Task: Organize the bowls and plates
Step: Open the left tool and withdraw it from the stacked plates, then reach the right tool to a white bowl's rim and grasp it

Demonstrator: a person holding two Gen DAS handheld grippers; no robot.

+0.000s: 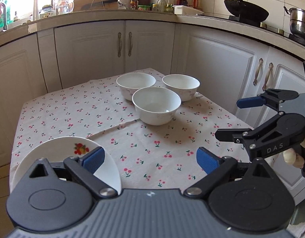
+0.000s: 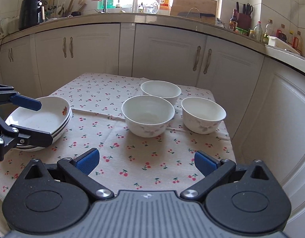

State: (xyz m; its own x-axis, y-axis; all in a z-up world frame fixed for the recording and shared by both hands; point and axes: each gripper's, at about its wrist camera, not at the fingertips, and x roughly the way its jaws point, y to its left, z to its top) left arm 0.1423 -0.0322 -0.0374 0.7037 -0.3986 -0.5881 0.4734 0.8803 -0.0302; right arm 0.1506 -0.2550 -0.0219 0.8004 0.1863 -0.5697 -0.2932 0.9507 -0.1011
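Observation:
Three white bowls stand apart on the cherry-print tablecloth [image 2: 132, 164]: a near one [image 2: 148, 116], a far one [image 2: 161, 91] and a right one [image 2: 203, 115]. In the left wrist view they are the near bowl [image 1: 156, 105], a far left one [image 1: 135, 85] and a far right one [image 1: 181, 87]. A stack of white plates with a fruit print [image 2: 41, 121] sits at the table's left; its top plate [image 1: 59, 158] lies just under my left gripper [image 1: 150, 158]. Both grippers are open and empty. My right gripper [image 2: 146, 160] hovers over the table's near edge, short of the bowls.
The small table stands in a kitchen corner, with white cabinets [image 2: 164, 55] close behind and to the right. The counter above holds bottles [image 1: 162, 3], a wok [image 1: 245, 8] and a steel pot [image 1: 300, 21]. The cloth has a folded seam [image 1: 116, 126] across its middle.

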